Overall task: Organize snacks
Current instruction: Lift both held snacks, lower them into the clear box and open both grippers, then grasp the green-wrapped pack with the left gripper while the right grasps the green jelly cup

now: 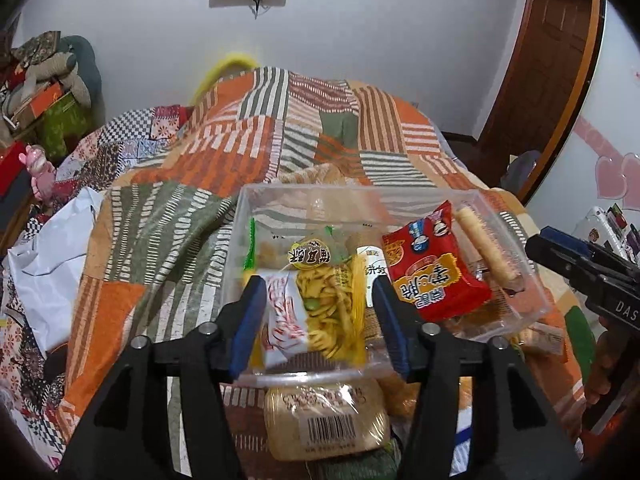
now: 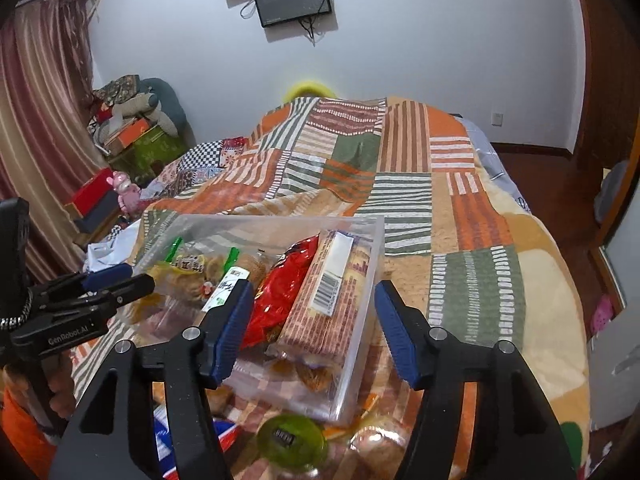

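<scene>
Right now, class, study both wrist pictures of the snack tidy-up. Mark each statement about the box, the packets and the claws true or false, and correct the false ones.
1. The clear box sits on a patchwork quilt. True.
2. The red packet lies on the quilt outside the box. False: it leans inside the box, against its wall.
3. The left claw is open. True.
4. The right claw is shut on the red packet. False: it is open and holds nothing.
5. A barcoded packet lies outside the box on its near side. True.
6. The box is empty. False: it holds several snack packets.
</scene>
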`<state>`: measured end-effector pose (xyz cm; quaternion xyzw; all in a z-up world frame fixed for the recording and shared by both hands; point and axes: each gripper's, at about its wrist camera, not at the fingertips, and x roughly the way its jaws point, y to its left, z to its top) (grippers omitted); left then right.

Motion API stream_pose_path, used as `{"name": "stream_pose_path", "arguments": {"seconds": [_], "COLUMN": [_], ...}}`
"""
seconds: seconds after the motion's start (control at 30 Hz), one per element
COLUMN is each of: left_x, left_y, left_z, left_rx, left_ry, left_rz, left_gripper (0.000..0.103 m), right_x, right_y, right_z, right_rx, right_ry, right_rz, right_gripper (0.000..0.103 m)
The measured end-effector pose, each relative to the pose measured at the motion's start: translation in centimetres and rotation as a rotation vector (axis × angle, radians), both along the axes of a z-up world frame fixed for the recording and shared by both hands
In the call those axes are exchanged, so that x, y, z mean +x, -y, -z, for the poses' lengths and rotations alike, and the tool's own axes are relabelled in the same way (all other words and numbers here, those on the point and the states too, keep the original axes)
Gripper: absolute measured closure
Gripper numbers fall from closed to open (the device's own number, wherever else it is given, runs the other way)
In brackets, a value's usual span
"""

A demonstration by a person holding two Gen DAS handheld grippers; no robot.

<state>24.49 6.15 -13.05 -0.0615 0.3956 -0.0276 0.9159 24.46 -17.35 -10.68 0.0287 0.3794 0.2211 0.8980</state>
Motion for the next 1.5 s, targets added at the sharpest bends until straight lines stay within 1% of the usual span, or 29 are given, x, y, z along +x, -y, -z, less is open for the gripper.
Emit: {"name": "stream_pose_path", "arguments": {"seconds": [0.07,0.17,0.3,0.33,0.43,0.57,0.7,0.8,0.93,1.1,1.27,1.37,1.43,1.5], "left_x": [-0.6,-1.5,-2.9,-3.3,-4.3,-5.8,-6.9,-7.9,-8.8,-10.0,-10.1,-9.8,-9.6,-9.4], "left_y": [0.0,0.0,0.1,0.2,0.1,-0.3,-0.8,-0.8,-0.4,0.6,1.7,2.0,2.2,2.2], "left_z": [-0.5,-1.4,-2.0,-2.1,-1.9,-1.4,-0.4,0.7,2.1,3.9,5.7,6.7,7.1,7.4], "left_rx": [-0.007,-0.008,0.009,0.016,0.030,0.042,0.040,0.028,0.034,0.015,0.006,-0.002,-0.020,-0.008], "left_ry": [0.008,0.023,0.034,0.033,0.019,-0.004,-0.044,-0.085,-0.121,-0.165,-0.207,-0.229,-0.236,-0.228], "left_rz": [0.002,0.002,0.002,0.003,0.001,-0.007,-0.018,-0.019,-0.014,0.012,0.042,0.054,0.060,0.053], "left_gripper": [0.042,0.039,0.034,0.032,0.024,0.021,0.020,0.020,0.020,0.020,0.020,0.020,0.020,0.020], "right_x": [-0.4,-1.2,-2.6,-3.0,-3.8,-4.9,-6.1,-6.7,-7.3,-7.7,-7.8,-7.7,-7.5,-7.2], "right_y": [0.4,0.7,1.1,1.3,1.7,2.2,2.5,2.7,2.9,2.7,2.4,1.9,1.5,1.1], "right_z": [-0.4,-0.7,-1.1,-1.2,-1.1,-0.8,-0.3,0.2,1.2,2.6,4.2,4.8,4.9,5.0], "right_rx": [0.005,0.012,0.005,0.002,-0.006,-0.011,-0.020,-0.002,0.012,-0.021,-0.020,-0.028,-0.031,-0.029], "right_ry": [0.005,0.009,0.025,0.028,0.030,0.016,0.003,-0.021,-0.051,-0.069,-0.116,-0.128,-0.131,-0.134], "right_rz": [-0.001,-0.002,-0.004,-0.005,-0.010,-0.023,-0.035,-0.040,-0.040,-0.032,-0.061,-0.079,-0.085,-0.088], "right_gripper": [0.044,0.042,0.039,0.039,0.036,0.033,0.033,0.033,0.033,0.033,0.033,0.033,0.033,0.034]}}
